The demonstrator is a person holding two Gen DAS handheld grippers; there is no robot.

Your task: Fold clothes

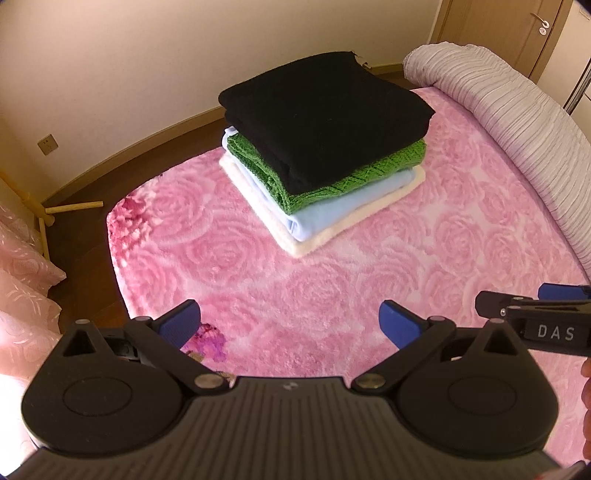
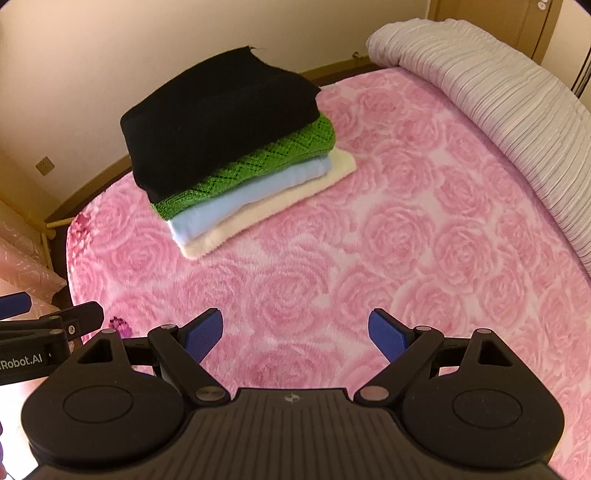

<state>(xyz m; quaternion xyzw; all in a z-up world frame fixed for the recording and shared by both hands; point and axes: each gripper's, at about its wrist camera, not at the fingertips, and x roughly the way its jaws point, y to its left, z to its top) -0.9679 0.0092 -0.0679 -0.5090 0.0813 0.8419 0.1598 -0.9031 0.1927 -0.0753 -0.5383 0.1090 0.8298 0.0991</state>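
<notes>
A stack of folded clothes sits on the pink rose-patterned bed cover (image 1: 332, 280) (image 2: 406, 221). From the top it holds a black garment (image 1: 325, 110) (image 2: 218, 118), a green knit (image 1: 332, 181) (image 2: 258, 162), a light blue piece (image 1: 347, 206) (image 2: 251, 199) and a cream piece (image 1: 332, 232) (image 2: 273, 210). My left gripper (image 1: 290, 325) is open and empty, held above the cover in front of the stack. My right gripper (image 2: 295, 332) is open and empty, to the right of the left one and also short of the stack. Each gripper shows at the edge of the other's view.
A rolled grey ribbed quilt (image 1: 517, 122) (image 2: 498, 99) lies along the bed's far right edge. The bed's left edge drops to a dark wooden floor (image 1: 85, 229). A pink curtain (image 1: 22, 280) hangs at the left. A wooden door (image 1: 532, 33) stands at the back right.
</notes>
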